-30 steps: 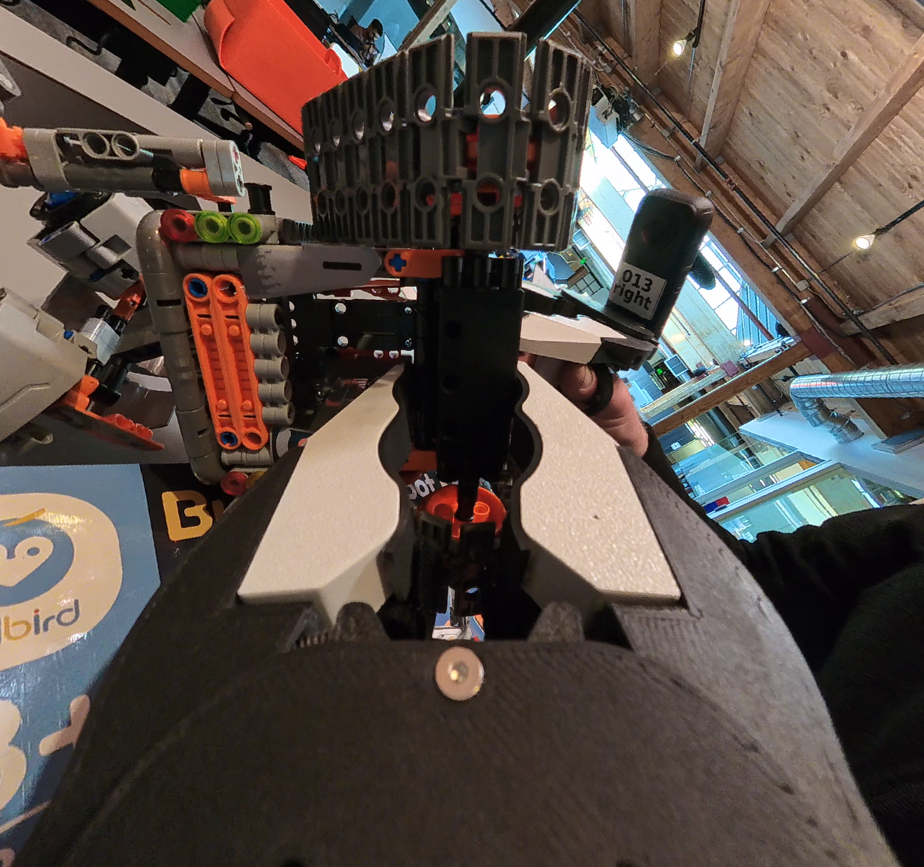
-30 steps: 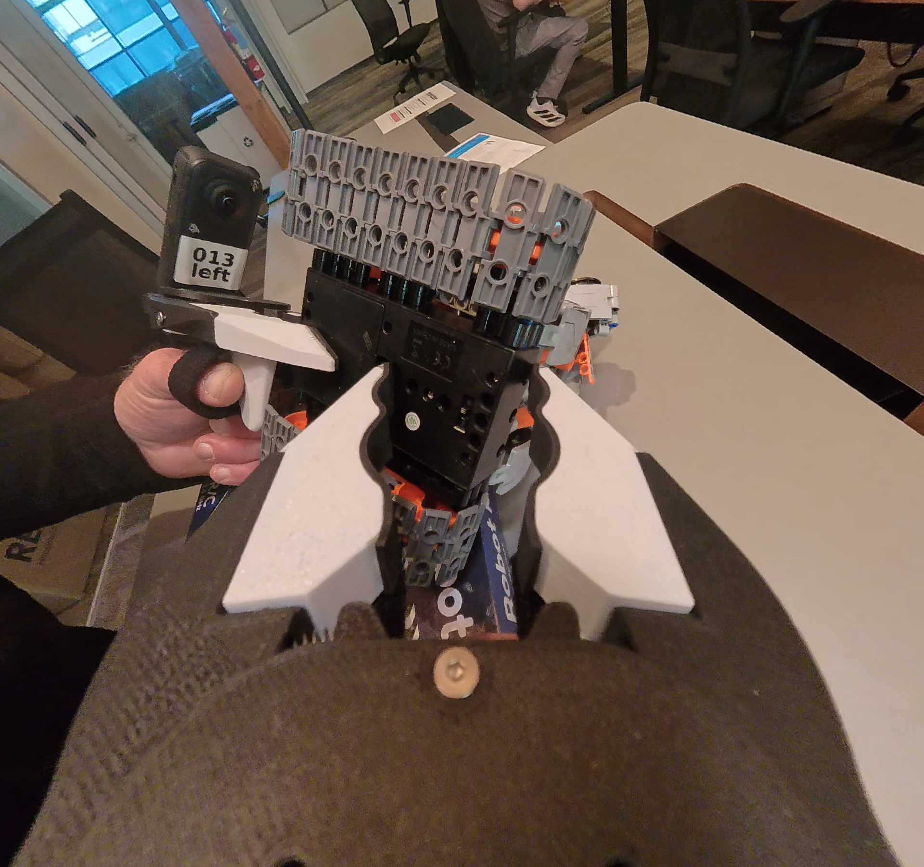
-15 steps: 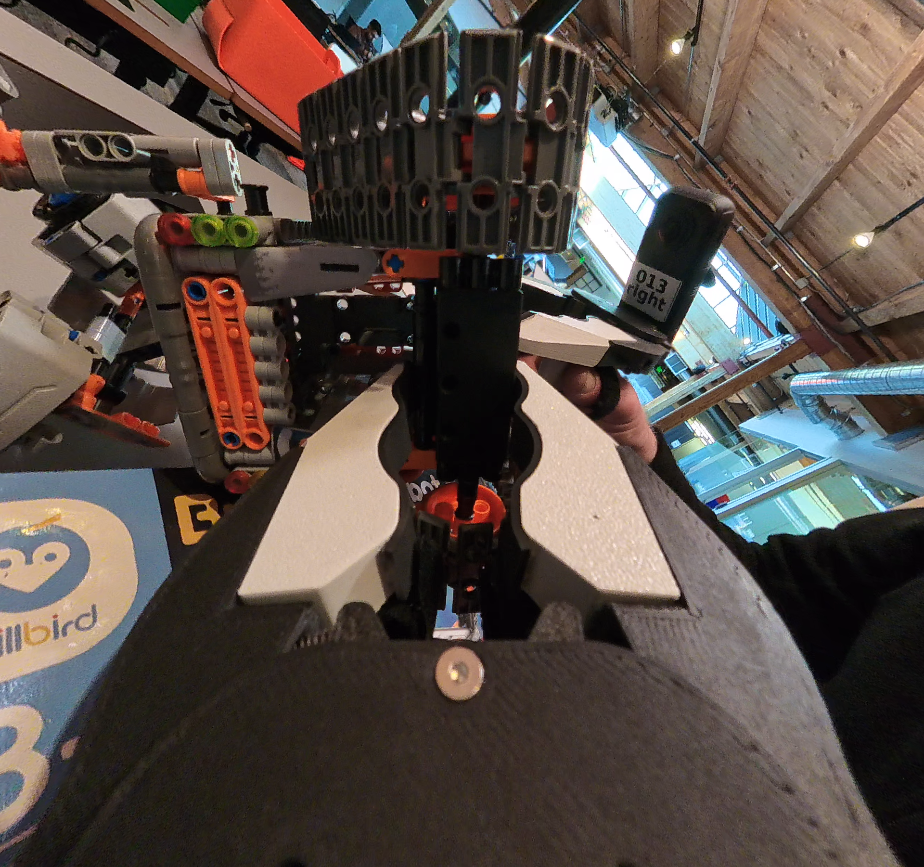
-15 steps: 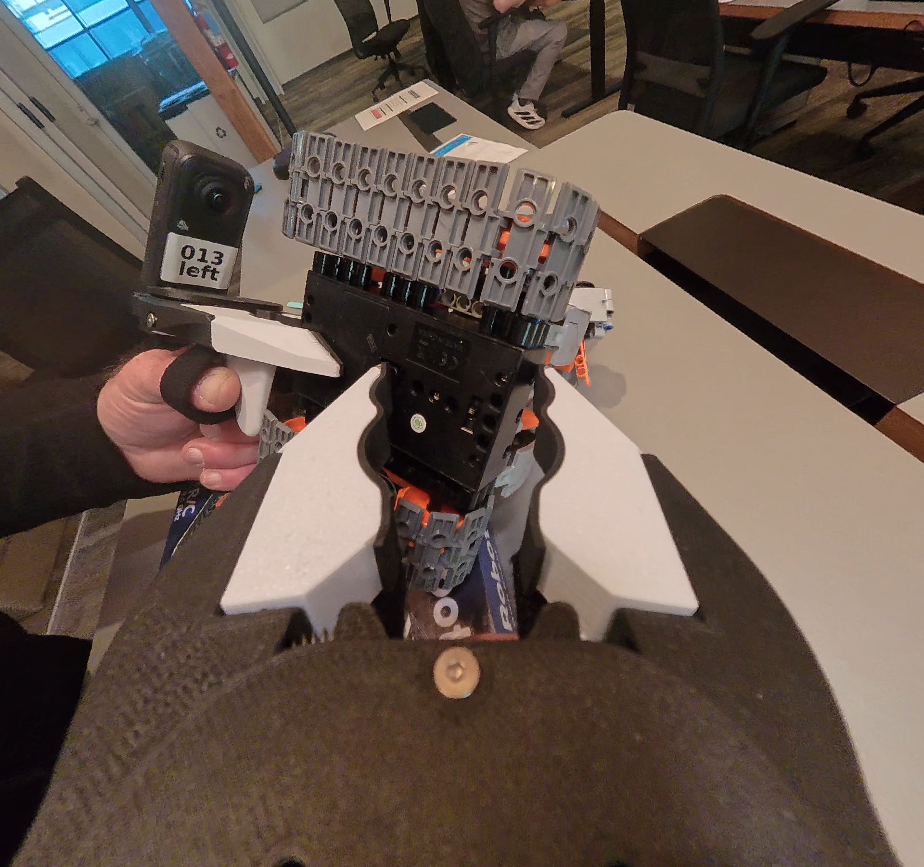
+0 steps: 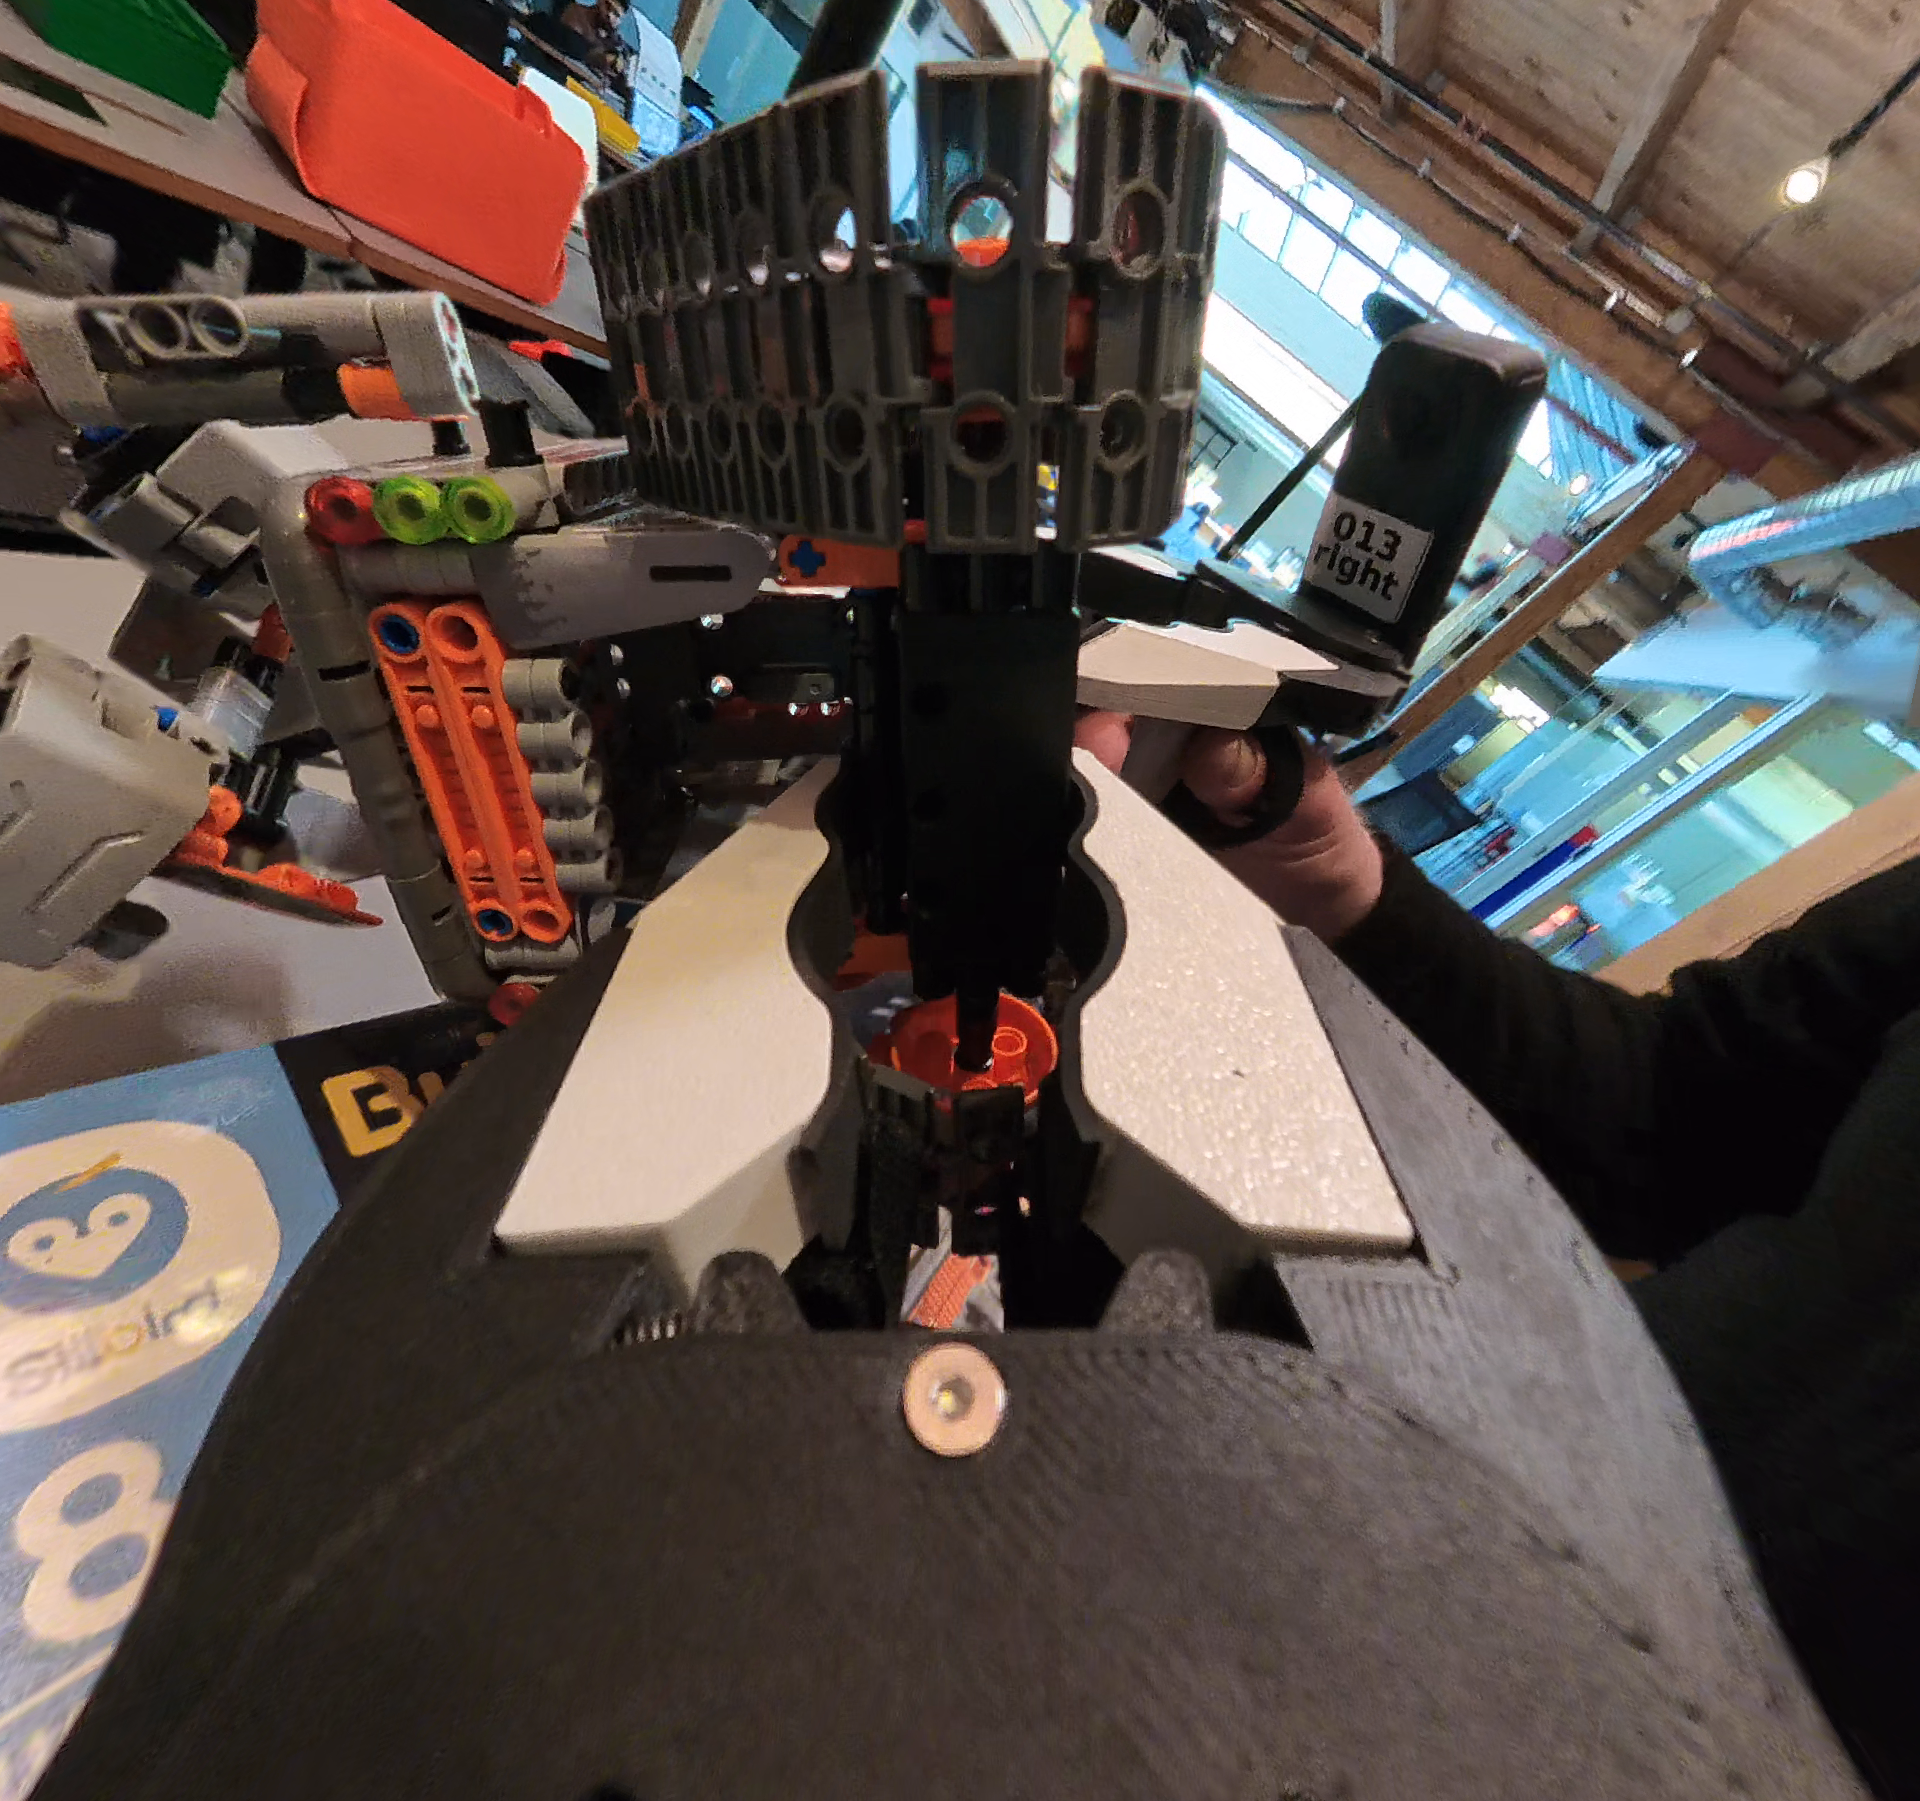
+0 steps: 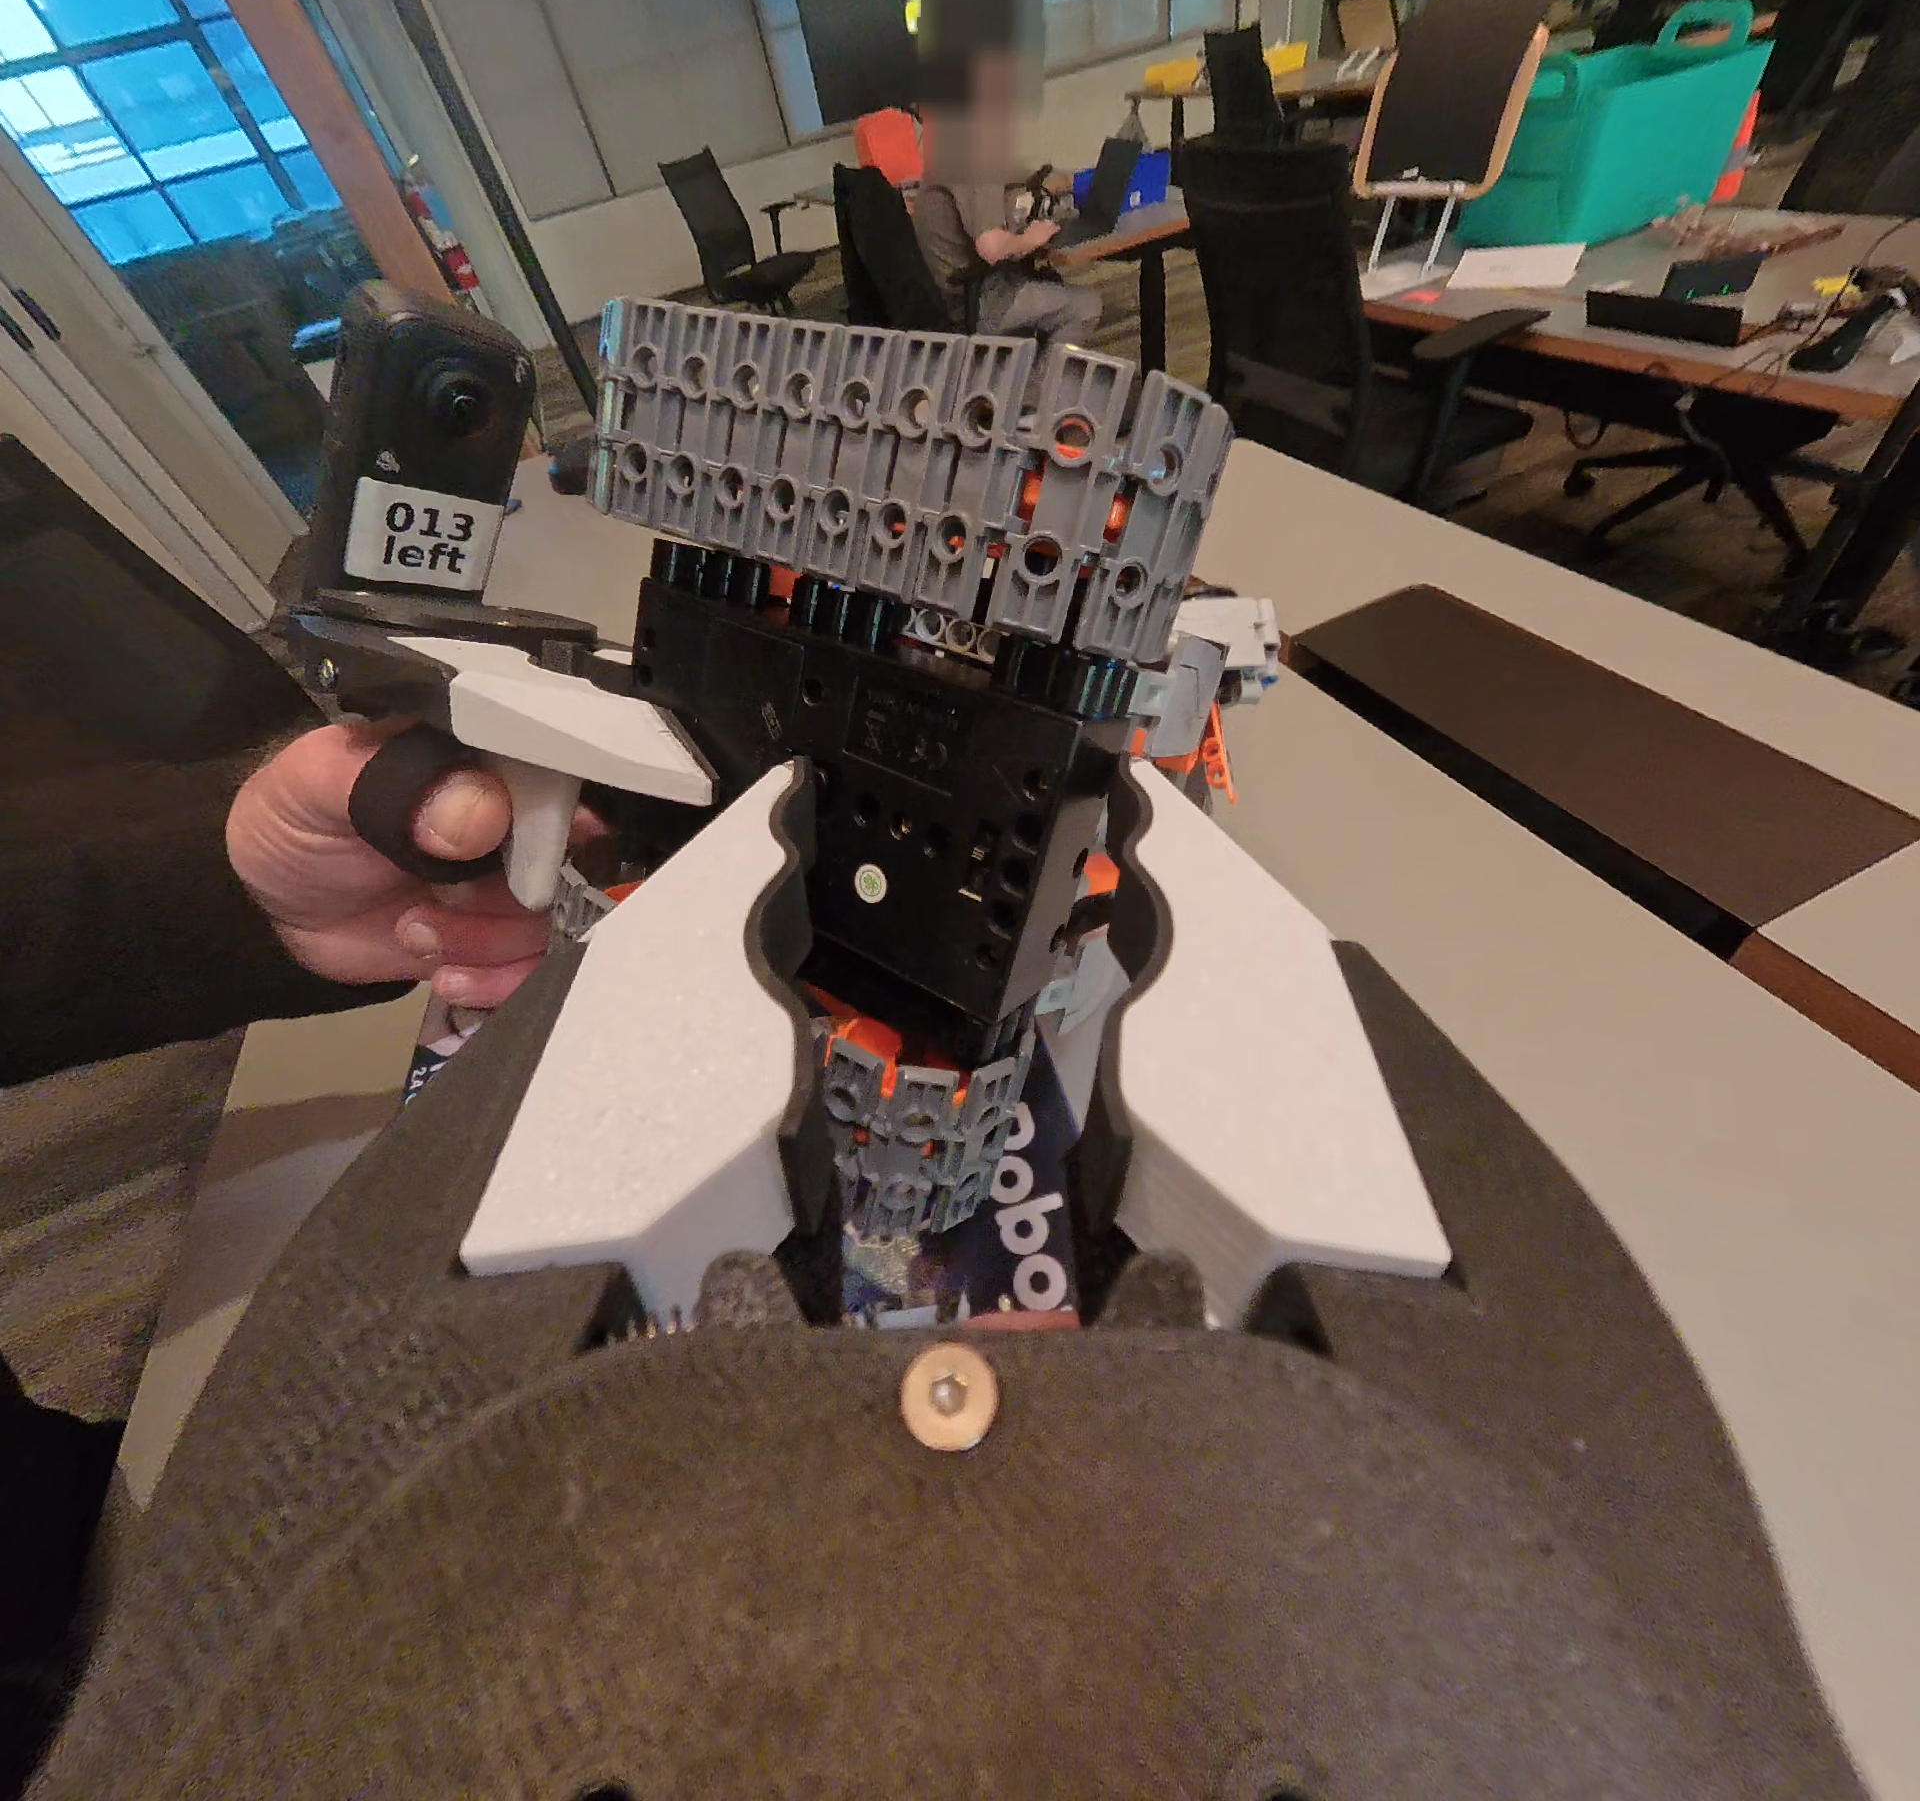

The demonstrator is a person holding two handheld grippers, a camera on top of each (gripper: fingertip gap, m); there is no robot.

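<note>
A toy-brick tracked robot model is held off the table by both grippers. My left gripper (image 5: 951,785) is shut on the narrow edge of its black motor block (image 5: 977,764), below the grey track links (image 5: 904,317). An orange hub (image 5: 966,1045) sits between the finger bases. My right gripper (image 6: 961,785) is shut on the broad face of the same black block (image 6: 935,816), under the grey track (image 6: 894,473). A lower track loop (image 6: 914,1117) hangs between its fingers. Each gripper shows in the other's view: the left one (image 6: 561,733) and the right one (image 5: 1174,681), both hand-held.
The model's grey and orange arm section (image 5: 468,775) sticks out to the left. A blue printed box (image 5: 125,1284) lies below. Orange (image 5: 405,120) and green (image 5: 104,37) bins stand on a far bench. A grey table (image 6: 1507,1076) lies to the right. A seated person (image 6: 977,224) and office chairs are behind.
Both grippers keep their hold. The model and grippers have tilted and risen a little: the right wrist view now looks higher into the room, and the blue box has slid lower in the left view.
</note>
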